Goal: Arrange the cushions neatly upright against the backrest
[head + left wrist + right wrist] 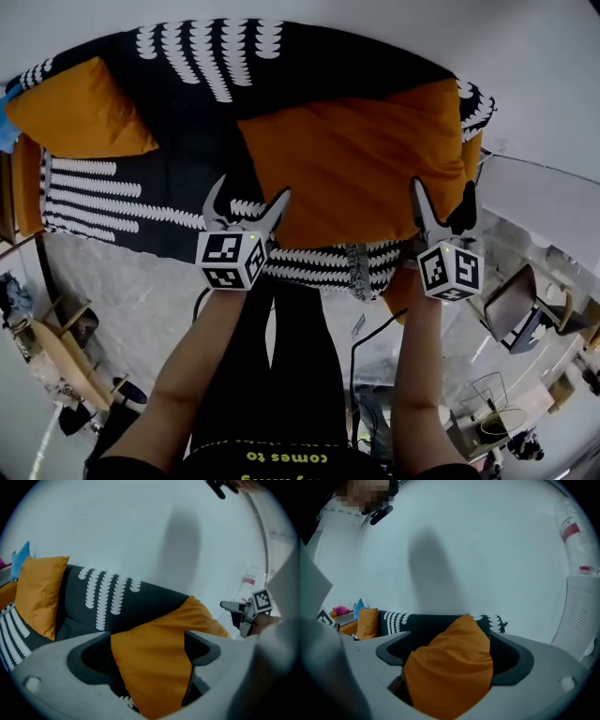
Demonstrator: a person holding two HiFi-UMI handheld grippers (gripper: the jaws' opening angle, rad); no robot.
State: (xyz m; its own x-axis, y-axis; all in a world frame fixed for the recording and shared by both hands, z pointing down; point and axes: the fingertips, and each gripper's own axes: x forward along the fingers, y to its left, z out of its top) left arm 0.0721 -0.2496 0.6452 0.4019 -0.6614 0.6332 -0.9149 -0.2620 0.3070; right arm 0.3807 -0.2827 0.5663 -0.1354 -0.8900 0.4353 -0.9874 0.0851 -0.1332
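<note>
Now both the left gripper (250,193) and right gripper (442,188) clamp fingers (216,204) on the plump, wrinkled orange cushion (356,155).

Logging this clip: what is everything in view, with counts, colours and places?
sofa: one, black with white pattern, against the white wall
small cushion: one, orange, upright at the sofa's left end
big cushion: one, orange, on the sofa's right half, held at both sides
blue thing: one, beyond the sofa's left end, unclear what
chair: one, dark, on the floor at right
left tool: grey, shut on the big cushion's left edge
right tool: grey, shut on its right edge
arms: two, bare, behind the tools
</note>
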